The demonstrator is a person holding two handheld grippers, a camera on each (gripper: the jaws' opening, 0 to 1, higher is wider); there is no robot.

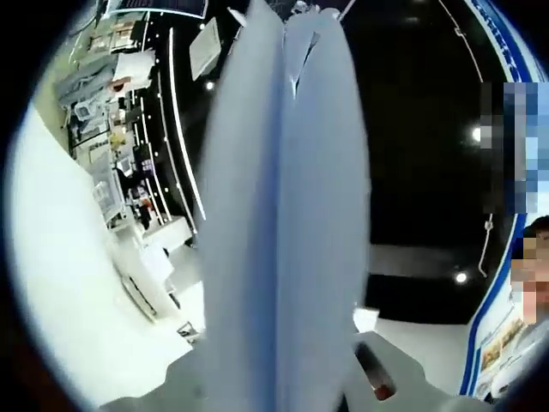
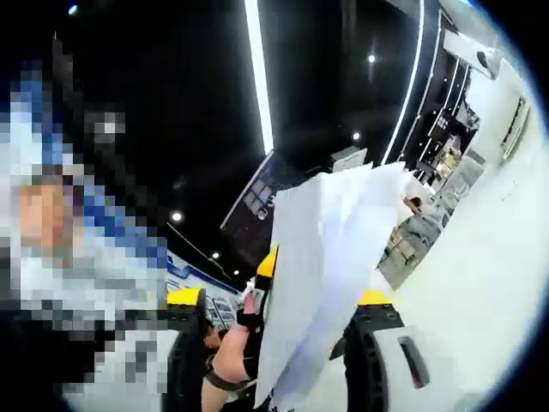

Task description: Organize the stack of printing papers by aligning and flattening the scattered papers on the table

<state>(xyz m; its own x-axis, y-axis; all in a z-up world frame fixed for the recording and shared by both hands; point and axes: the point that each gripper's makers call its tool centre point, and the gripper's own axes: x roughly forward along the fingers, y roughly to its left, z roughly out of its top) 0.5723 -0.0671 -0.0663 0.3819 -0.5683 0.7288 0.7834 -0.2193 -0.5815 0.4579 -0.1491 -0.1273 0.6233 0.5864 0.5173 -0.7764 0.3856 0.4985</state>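
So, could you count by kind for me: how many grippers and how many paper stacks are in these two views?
Grippers: 2, the left gripper and the right gripper
Paper stack: 1
Total: 3

The stack of papers (image 1: 283, 215) rising between the left gripper (image 1: 283, 378) jaws is showing pale bluish-white, and the jaws themselves are showing light grey, the right one bearing a small red-and-black insert. In the right gripper view, the same papers (image 2: 322, 275) are showing white with grey shading between the black, yellow-capped jaws of the other gripper (image 2: 274, 343). Behind the papers, a black ceiling (image 2: 171, 112) is carrying thin white light strips (image 2: 259, 73), and a blue-and-white banner (image 1: 493, 343) is showing beside the left gripper's right jaw.
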